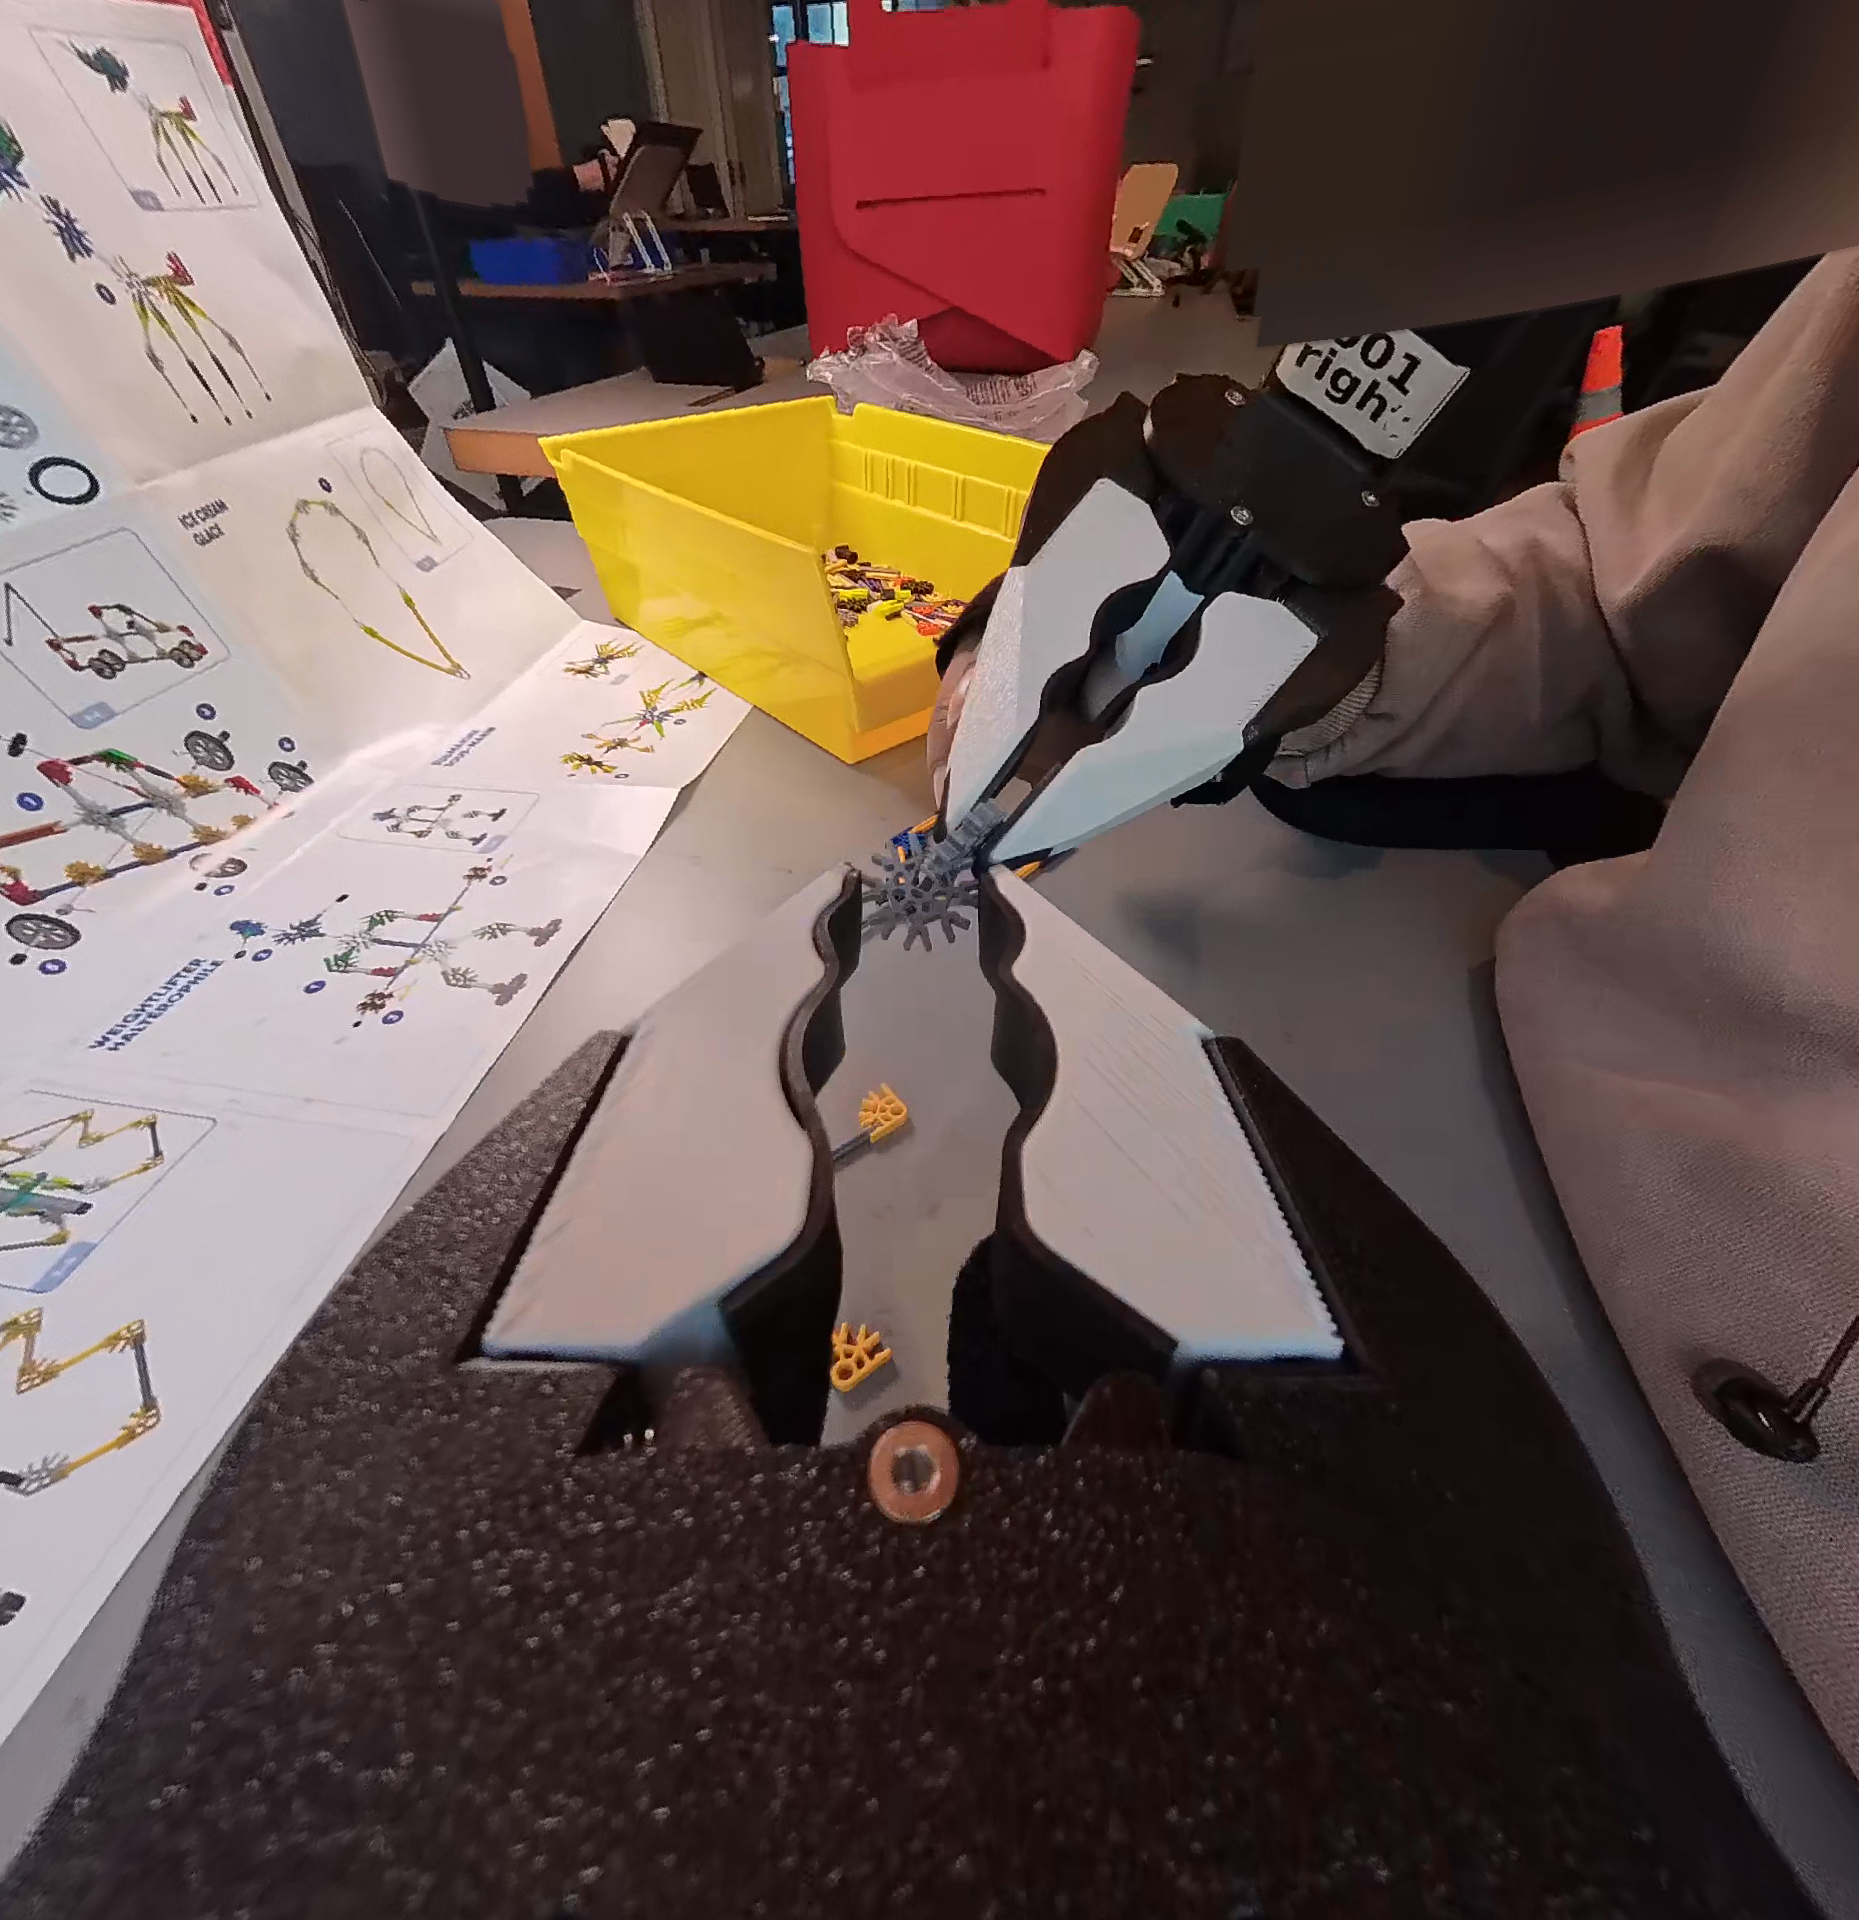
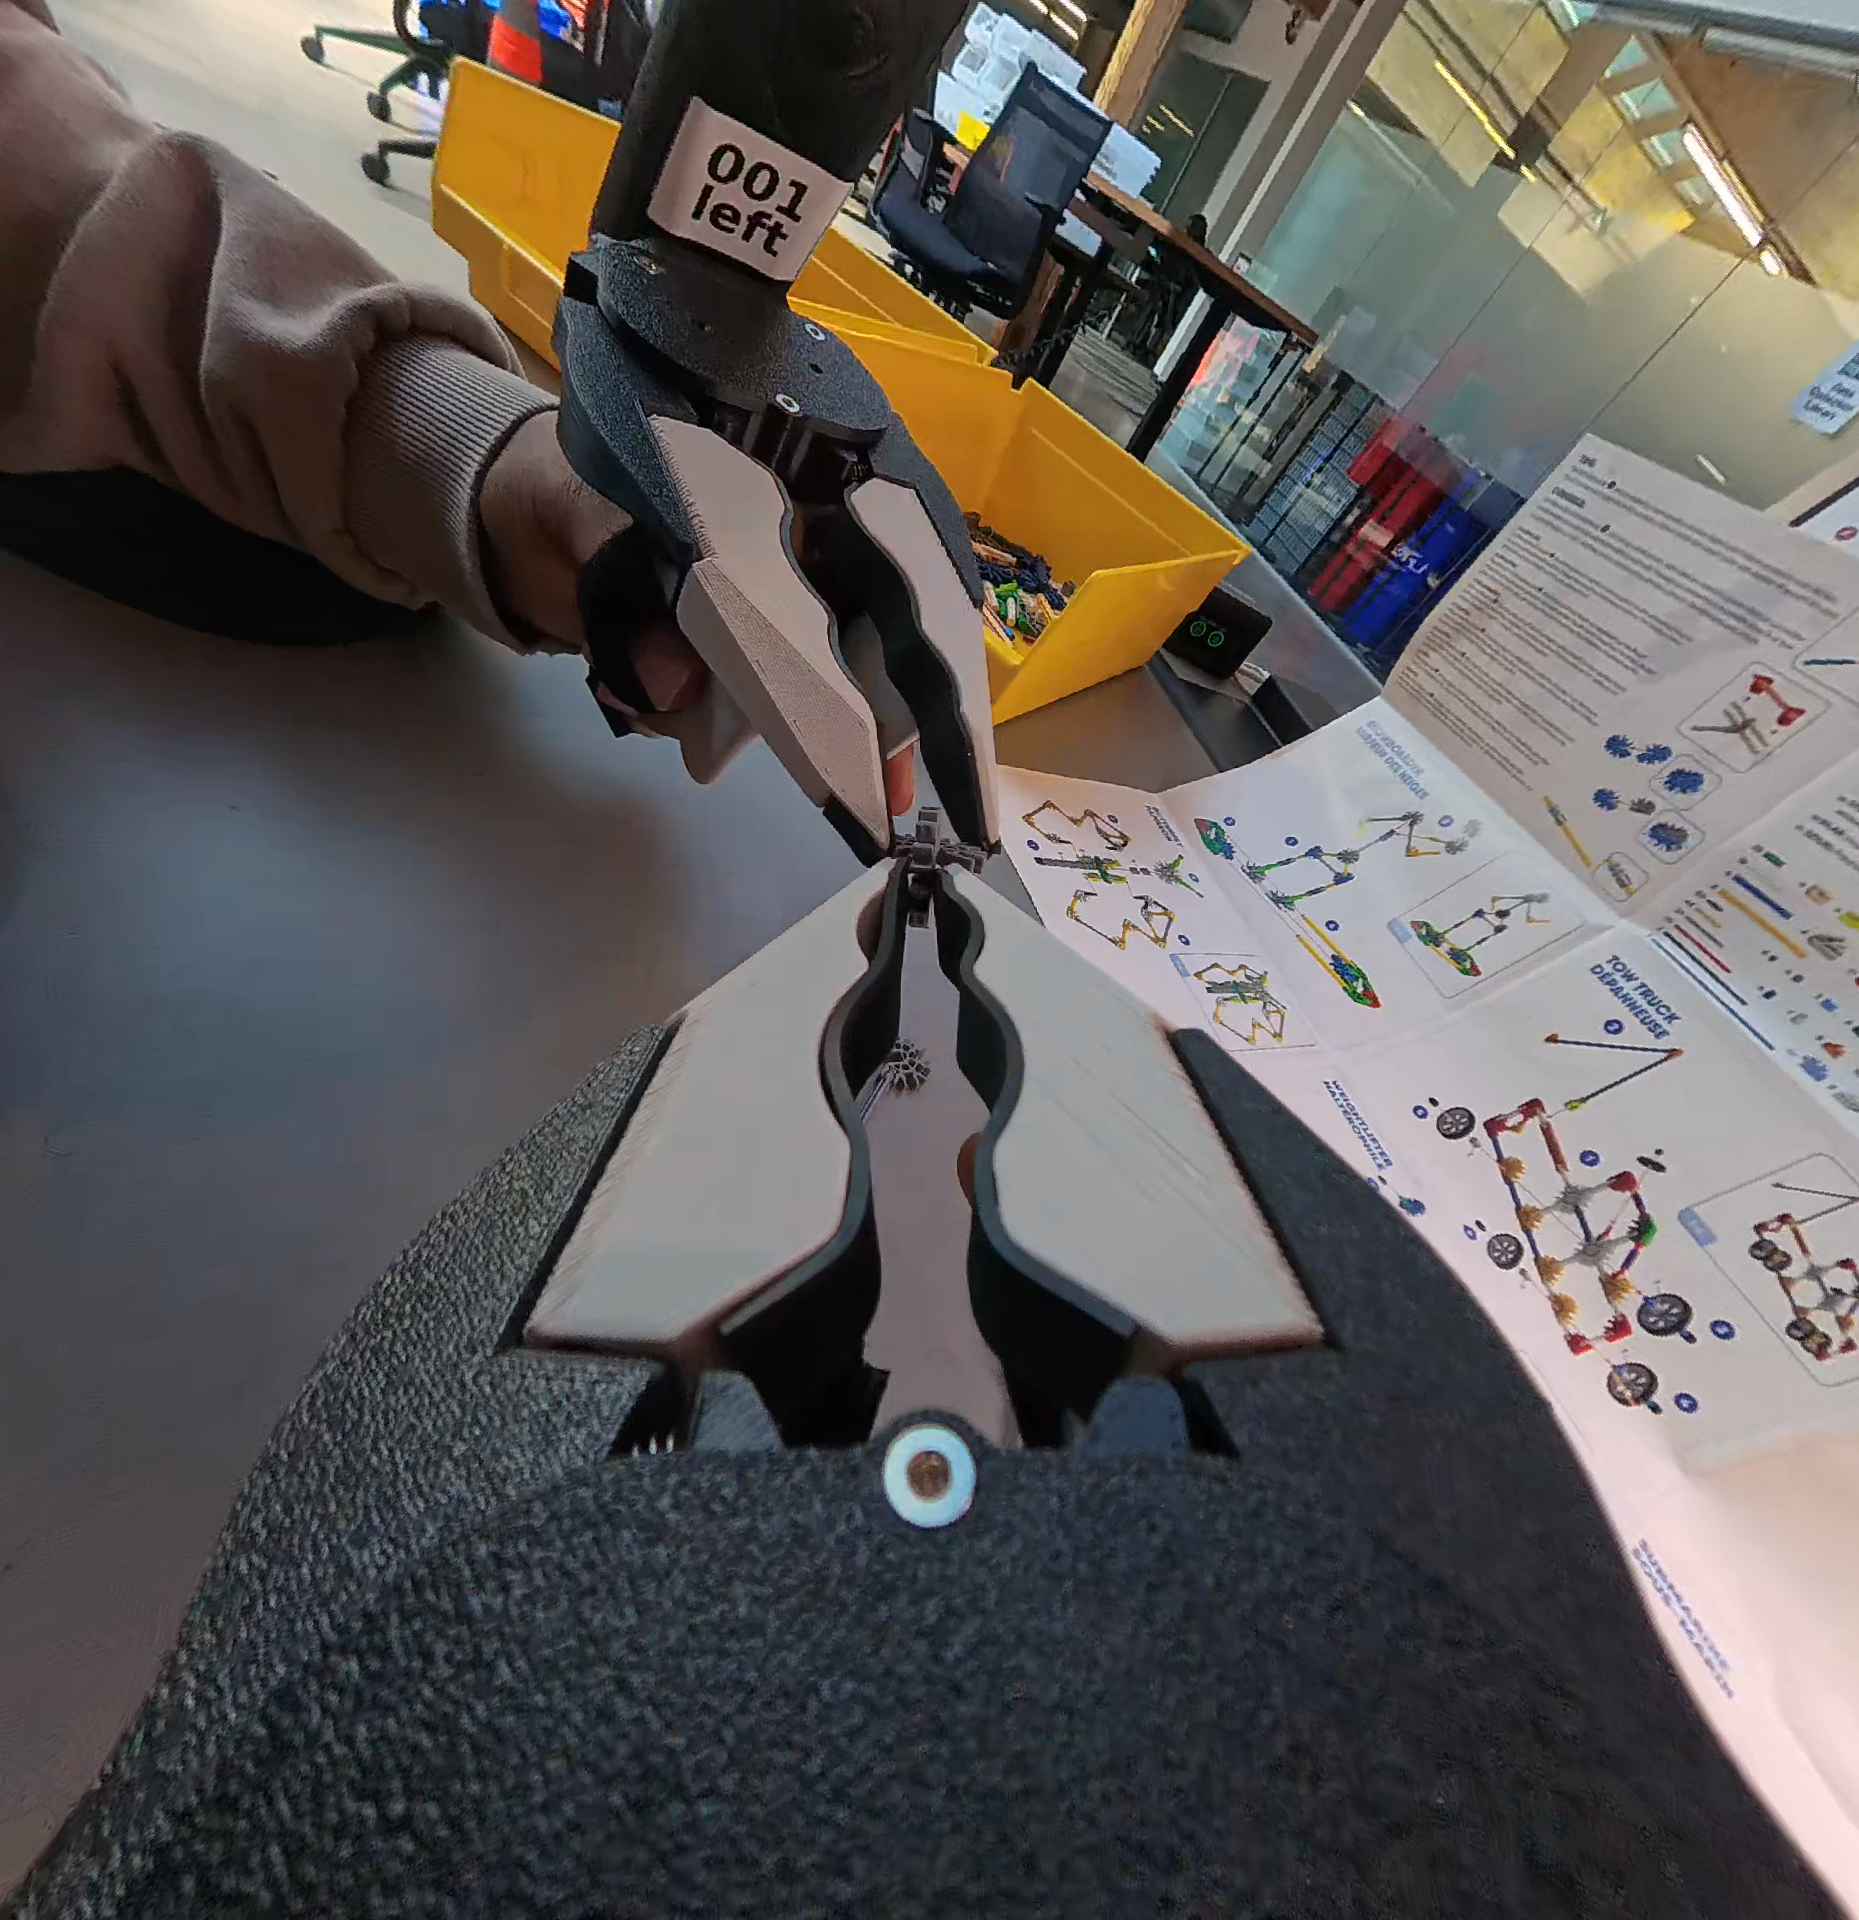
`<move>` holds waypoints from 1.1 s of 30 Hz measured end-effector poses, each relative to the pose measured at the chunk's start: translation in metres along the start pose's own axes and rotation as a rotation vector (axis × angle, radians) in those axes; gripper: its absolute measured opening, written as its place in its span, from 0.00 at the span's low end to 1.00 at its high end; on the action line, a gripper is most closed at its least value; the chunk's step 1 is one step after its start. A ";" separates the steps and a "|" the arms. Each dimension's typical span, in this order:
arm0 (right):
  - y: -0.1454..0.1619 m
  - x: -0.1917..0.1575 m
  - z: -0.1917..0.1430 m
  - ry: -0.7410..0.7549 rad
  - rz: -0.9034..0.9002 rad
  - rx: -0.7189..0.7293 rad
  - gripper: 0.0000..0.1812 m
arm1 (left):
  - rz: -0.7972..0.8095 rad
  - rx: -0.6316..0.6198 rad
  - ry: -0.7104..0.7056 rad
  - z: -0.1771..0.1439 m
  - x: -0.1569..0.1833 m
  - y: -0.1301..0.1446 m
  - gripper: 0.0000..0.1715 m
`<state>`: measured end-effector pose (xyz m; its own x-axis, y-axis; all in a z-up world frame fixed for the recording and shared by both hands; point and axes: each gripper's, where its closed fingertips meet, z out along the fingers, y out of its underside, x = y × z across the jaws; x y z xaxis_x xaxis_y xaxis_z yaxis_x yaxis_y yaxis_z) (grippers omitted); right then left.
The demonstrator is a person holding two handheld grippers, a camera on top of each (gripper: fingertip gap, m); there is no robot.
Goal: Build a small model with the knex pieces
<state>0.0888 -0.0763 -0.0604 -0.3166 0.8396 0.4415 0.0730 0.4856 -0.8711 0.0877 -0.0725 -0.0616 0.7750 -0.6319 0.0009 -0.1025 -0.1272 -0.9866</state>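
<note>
Two grey snowflake connectors [image 1: 920, 902] meet mid-air, one pinched in each hand-held gripper.

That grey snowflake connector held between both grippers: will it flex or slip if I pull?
The grey snowflake connector looks like stiff moulded plastic, so probably little flex. Its thin spokes give each gripper only a narrow tip pinch, left gripper and right gripper, so it may twist out. It seems very light.

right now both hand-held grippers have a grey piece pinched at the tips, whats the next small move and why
Probably ease the right hand-held gripper a little toward the left hand-held gripper, pressing the two together. The left one holds a grey snowflake connector flat between its tips, and the right one's grey connector piece already meets its edge, so they look lined up but maybe not seated.
</note>
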 end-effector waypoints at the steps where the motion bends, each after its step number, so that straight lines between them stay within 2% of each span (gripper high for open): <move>1: -0.001 -0.001 0.000 0.003 -0.014 -0.001 0.02 | 0.008 0.006 0.005 0.000 0.001 -0.001 0.13; 9: -0.005 -0.005 -0.003 -0.060 0.043 0.031 0.02 | 0.044 0.036 0.039 -0.002 0.008 -0.004 0.13; 22: -0.011 -0.002 -0.005 -0.119 0.223 0.058 0.02 | -0.118 0.085 0.138 -0.004 0.011 -0.007 0.13; 33: -0.008 0.000 -0.002 -0.139 0.299 -0.004 0.02 | -0.211 0.116 0.173 -0.004 0.009 -0.010 0.13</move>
<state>0.0904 -0.0799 -0.0528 -0.4069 0.9038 0.1324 0.1858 0.2239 -0.9567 0.0931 -0.0799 -0.0509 0.6525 -0.7233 0.2258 0.1289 -0.1877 -0.9737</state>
